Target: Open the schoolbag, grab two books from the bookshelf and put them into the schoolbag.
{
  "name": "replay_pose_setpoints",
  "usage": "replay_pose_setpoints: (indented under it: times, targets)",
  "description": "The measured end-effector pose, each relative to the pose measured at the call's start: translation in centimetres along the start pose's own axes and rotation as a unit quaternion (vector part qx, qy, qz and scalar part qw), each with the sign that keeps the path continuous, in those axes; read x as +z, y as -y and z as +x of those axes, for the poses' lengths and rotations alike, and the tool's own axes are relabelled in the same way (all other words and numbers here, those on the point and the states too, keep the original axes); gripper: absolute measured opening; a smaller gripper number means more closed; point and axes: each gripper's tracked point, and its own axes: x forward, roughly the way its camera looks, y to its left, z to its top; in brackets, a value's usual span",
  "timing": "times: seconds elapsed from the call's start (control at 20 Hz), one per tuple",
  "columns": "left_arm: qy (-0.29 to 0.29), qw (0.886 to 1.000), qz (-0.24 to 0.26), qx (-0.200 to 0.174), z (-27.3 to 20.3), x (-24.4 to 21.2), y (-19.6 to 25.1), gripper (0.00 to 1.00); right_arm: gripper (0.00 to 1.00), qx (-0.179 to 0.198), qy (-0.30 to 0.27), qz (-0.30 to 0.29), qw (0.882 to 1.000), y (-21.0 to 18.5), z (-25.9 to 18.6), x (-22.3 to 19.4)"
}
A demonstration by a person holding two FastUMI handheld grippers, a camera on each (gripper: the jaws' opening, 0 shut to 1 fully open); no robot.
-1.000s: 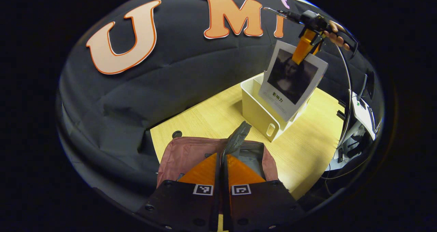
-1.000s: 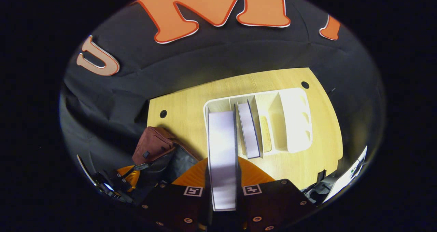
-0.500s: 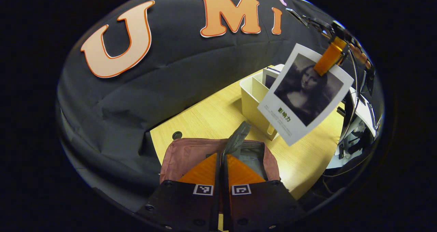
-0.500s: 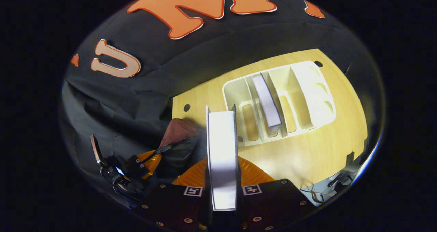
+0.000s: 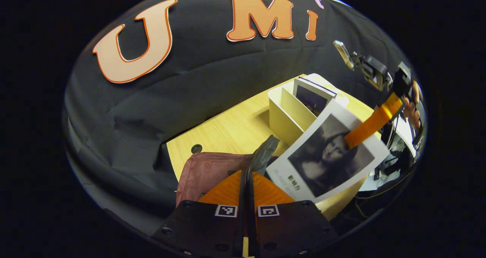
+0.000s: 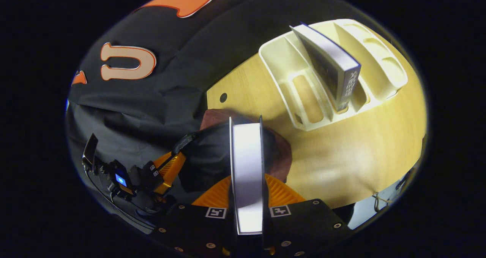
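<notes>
Wooden table (image 6: 341, 166), black cloth wall (image 5: 182, 94), white bookshelf (image 6: 288, 75)

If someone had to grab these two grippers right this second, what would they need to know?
Left gripper: shut on the bag's strap, holding the schoolbag open on the table.
Right gripper: shut on the first book, held above the bag's opening.
Second book: upright in the white bookshelf on the table.
Done: bag open, first book out of the shelf.
Left: lower this book into the bag, release, then fetch the second book and put it in as well.
</notes>
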Motion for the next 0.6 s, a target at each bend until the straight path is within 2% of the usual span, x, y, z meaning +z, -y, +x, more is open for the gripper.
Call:
replay_pose_setpoints:
  times: [0.4, 0.6]
  targets:
    - [0.010, 0.999, -0.037, -0.005, -0.5, 0.3, 0.3, 0.04, 0.25, 0.043, 0.022, 0.043, 0.998, -1.2, 6.1, -2.0]
    - [0.011, 0.999, -0.029, -0.015, -0.9, 0.3, 1.0, 0.03, 0.25, 0.073, 0.021, 0.076, 0.994, -1.8, 9.4, -3.4]
